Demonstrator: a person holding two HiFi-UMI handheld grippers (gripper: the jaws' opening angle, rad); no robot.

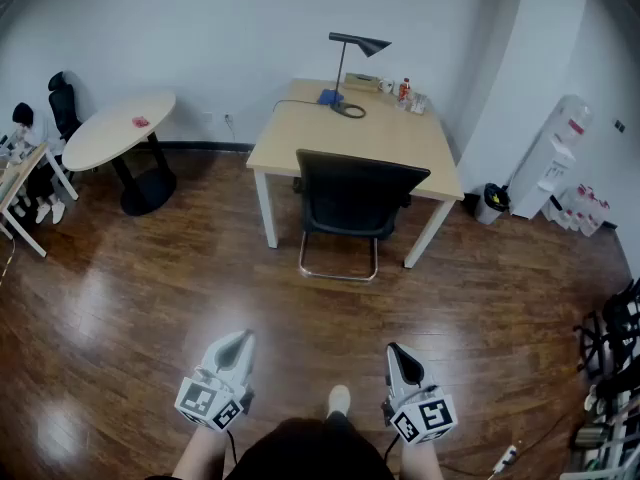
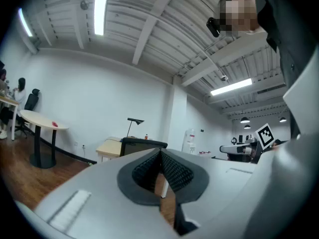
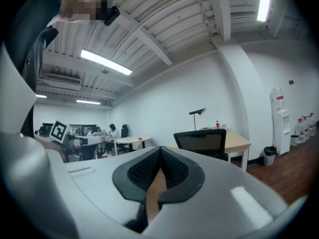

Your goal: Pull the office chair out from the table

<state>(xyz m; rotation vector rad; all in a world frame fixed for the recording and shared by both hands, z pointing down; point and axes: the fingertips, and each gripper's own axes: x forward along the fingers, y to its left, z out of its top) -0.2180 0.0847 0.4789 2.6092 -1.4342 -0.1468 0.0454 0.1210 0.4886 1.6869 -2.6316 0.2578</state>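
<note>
A black office chair [image 1: 354, 196] with a mesh back and a chrome sled base is tucked under the front edge of a light wooden table [image 1: 352, 133]. In the right gripper view the chair [image 3: 203, 142] shows beyond the jaws, and in the left gripper view its back [image 2: 142, 144] is just above the jaw tips. My left gripper [image 1: 243, 339] and right gripper [image 1: 394, 350] are held low near my body, well short of the chair, both shut with nothing between the pads. Both point level toward the table.
On the table stand a black desk lamp [image 1: 352, 68], a bottle [image 1: 404, 90] and small items. A round white table [image 1: 118, 128] stands at the left, a water dispenser [image 1: 552, 158] and a bin [image 1: 491, 204] at the right. People sit at desks at the far left.
</note>
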